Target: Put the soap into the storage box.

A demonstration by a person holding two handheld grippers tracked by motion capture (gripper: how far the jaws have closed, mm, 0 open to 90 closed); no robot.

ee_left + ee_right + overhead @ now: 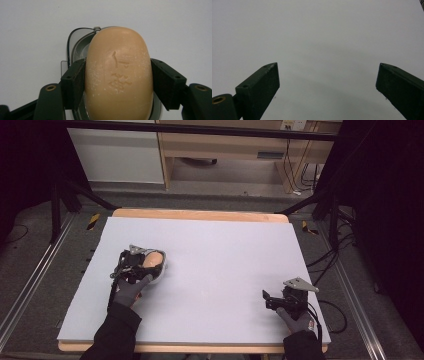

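Note:
A tan oval bar of soap with a stamped mark sits over a grey soap dish. My left gripper is shut on the soap, one black jaw pressed against each long side. From above, the soap and the left gripper are at the left of the white table. My right gripper rests near the table's front right, and the right gripper view shows it open wide with nothing but bare white surface between its jaws.
The white tabletop has a wooden rim at the far edge. Dark metal frame rails run along both sides. A wooden cabinet and cables stand beyond the table.

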